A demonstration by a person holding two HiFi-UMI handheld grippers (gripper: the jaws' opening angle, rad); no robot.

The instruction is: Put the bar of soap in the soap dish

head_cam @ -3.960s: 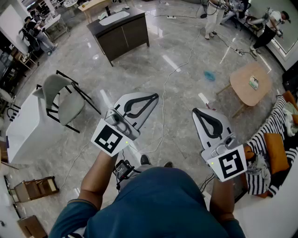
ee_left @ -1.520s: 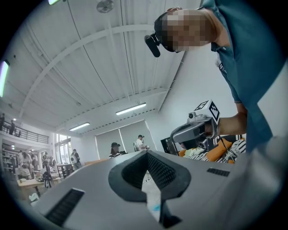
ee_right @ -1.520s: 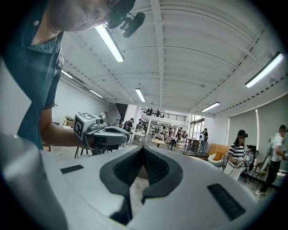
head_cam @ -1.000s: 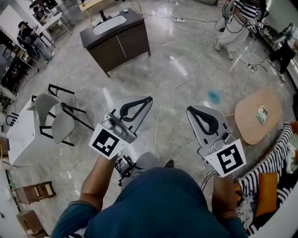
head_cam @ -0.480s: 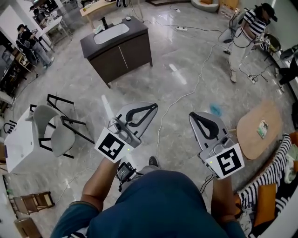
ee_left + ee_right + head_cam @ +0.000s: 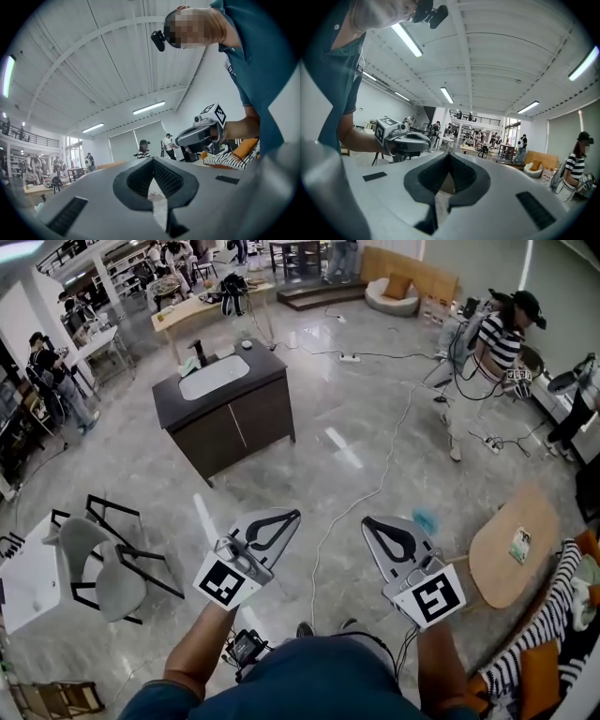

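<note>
Head view: left gripper and right gripper held out side by side at about waist height above the grey marble floor, both pointing away from the person, marker cubes nearest the body. Fingers on each look closed into a loop, nothing in them. Dark vanity counter with an inset white basin and a black faucet stands well ahead, up and left of the grippers. Bar of soap and soap dish: too small to make out; small items by the faucet can't be identified. Grey chair with a black frame at left, round wooden table at right, a white cable running across the floor between the grippers toward the far side, a person in a striped shirt standing at upper right. Left gripper view: fingers meet at the tips, dark padded inner faces form a closed diamond with only background showing through, gripping nothing. Right gripper shows to its right in the person's hand, in front of a striped fabric. Ceiling with strip lights above, people far back. Right gripper view: fingers together at the tips, same closed diamond, nothing clamped. Left gripper shows to its left with its marker cube up. A mezzanine and more people lie behind.
</note>
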